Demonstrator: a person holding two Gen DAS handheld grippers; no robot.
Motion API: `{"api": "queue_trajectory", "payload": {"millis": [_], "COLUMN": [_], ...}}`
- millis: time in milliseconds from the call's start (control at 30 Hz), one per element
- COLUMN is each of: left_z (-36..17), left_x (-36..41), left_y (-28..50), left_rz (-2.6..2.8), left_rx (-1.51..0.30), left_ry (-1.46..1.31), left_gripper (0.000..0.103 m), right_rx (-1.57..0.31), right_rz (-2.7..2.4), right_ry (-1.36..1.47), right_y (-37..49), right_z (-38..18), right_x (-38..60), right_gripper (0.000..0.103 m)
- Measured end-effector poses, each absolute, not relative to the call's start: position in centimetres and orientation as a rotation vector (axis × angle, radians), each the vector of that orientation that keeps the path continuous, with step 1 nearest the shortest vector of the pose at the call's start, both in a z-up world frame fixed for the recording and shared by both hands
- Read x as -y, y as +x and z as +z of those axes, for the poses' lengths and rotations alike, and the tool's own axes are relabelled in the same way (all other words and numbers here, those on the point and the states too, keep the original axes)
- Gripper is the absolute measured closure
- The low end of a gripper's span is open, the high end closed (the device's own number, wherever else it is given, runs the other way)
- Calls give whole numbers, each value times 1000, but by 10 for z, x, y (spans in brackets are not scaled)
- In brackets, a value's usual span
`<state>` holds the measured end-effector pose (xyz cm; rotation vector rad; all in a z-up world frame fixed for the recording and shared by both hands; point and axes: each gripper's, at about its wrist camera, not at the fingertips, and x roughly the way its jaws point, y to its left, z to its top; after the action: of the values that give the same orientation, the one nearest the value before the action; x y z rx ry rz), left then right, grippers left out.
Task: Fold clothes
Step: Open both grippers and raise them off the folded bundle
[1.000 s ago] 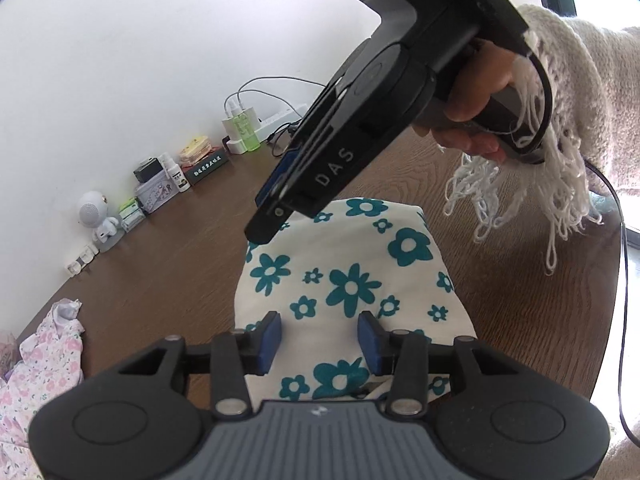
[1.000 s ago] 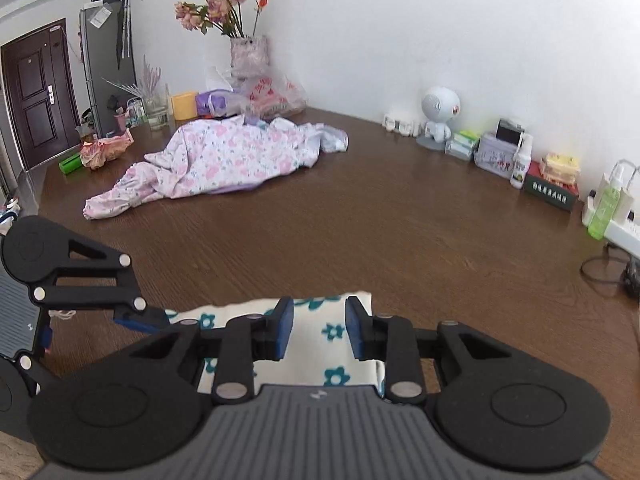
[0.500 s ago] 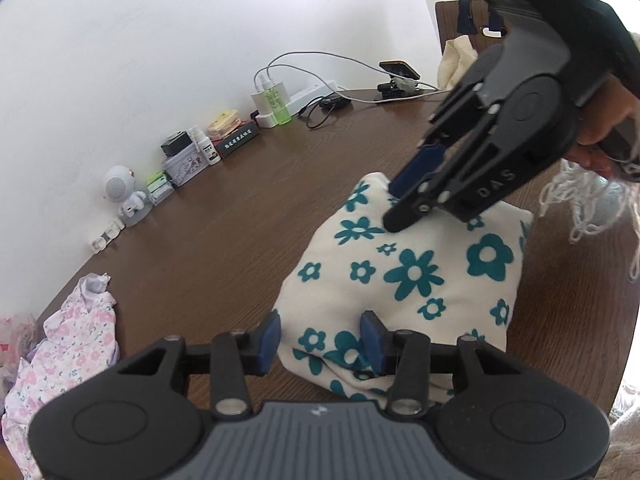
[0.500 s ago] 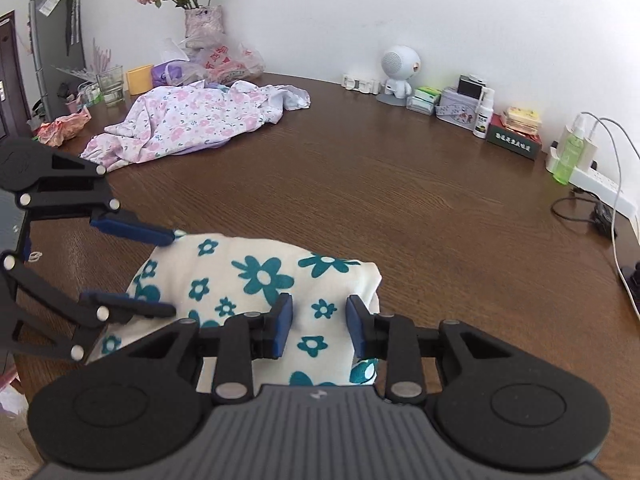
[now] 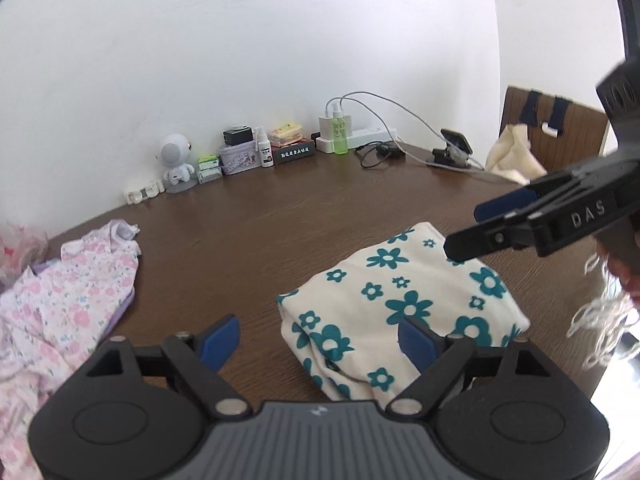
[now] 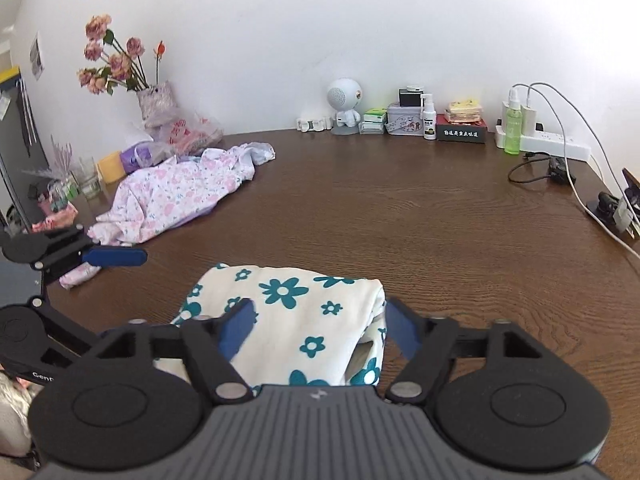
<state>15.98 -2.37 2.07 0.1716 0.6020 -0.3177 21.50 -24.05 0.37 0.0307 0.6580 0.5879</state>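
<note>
A folded cream cloth with teal flowers (image 5: 400,304) lies on the brown wooden table (image 5: 240,232). My left gripper (image 5: 318,340) is open, its right finger just over the cloth's near left corner, nothing between the pads. My right gripper (image 6: 320,324) is open too and hovers over the cloth (image 6: 304,312) from the near side, its fingers astride the right half. In the left wrist view the right gripper (image 5: 476,226) reaches in above the cloth's far right corner. A crumpled pink floral garment (image 6: 176,196) lies at the table's left (image 5: 60,292).
Along the wall stand a white robot figurine (image 6: 344,100), small boxes, bottles and a power strip (image 6: 552,146) with trailing cables. A phone on a clip stand (image 5: 454,148) and a chair (image 5: 560,136) are at the right. A vase of flowers (image 6: 154,100) and glasses crowd the far left.
Both grippers' jaws have spread from a narrow gap to wide open. The left view has swung left, and the right gripper has drawn off toward the cloth's right side.
</note>
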Motion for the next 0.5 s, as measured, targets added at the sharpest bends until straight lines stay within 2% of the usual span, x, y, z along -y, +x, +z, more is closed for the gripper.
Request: {"api": "queue_trajectory", "payload": {"millis": [33,133,300,500], "left_z": [23,27,27,29], "left_x": [19,9,0,-1], "left_y": [156,146,125,111], "left_rz": [-318,-275,-208,-129], "left_rx": [-605,-618,-619,-609], "left_ry": [112,-32,-157,-164], "left_gripper": [9,8,2,1], "right_rx": [-661,-674,-704,-748], "right_rz": [588,575,548,478], "right_ry": [57,119,221,241], "right_y": [210,197,176,153], "right_z": [4,0,-8,-18], "right_x": [243,248,254,251], "right_gripper": [7,1,0,0]}}
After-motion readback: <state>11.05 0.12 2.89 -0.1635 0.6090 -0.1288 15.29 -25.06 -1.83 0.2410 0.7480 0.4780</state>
